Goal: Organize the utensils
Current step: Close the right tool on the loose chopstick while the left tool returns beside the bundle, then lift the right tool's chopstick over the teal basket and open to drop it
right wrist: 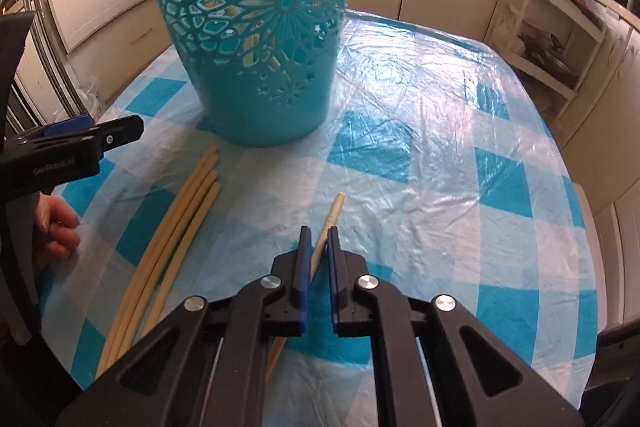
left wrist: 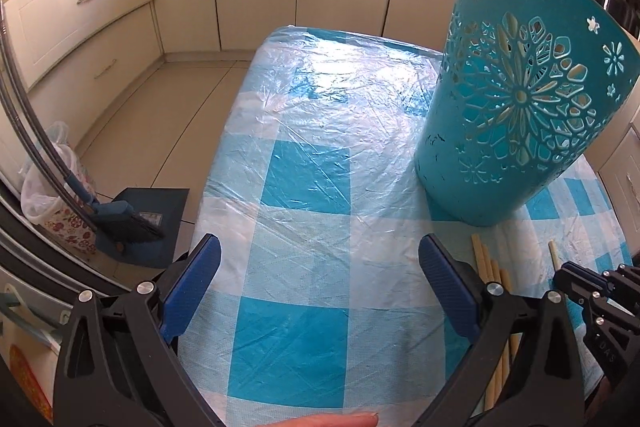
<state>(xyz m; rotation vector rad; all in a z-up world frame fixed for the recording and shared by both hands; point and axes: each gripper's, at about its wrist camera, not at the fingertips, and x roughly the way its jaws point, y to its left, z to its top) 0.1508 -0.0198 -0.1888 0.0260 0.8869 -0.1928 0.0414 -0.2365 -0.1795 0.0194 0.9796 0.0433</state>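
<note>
While right gripper (right wrist: 316,239) fingers clamp lone chopstick (right wrist: 330,217) mid-shaft on worktop (right wrist: 440,187), left gripper (left wrist: 320,283) gapes wide, empty. Four chopsticks (right wrist: 180,219) beside basket (right wrist: 256,27). Likely light, stiff, slippery; grip mid-shaft.

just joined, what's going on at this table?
A person holds a gripper in each hand over a table with a blue-checked cloth. The right gripper is shut on a single pale chopstick lying on the cloth. The left gripper is open and holds nothing. Four more chopsticks lie bunched beside it, and a teal cut-out basket stands upright just beyond them. Nothing has been lifted yet.
</note>
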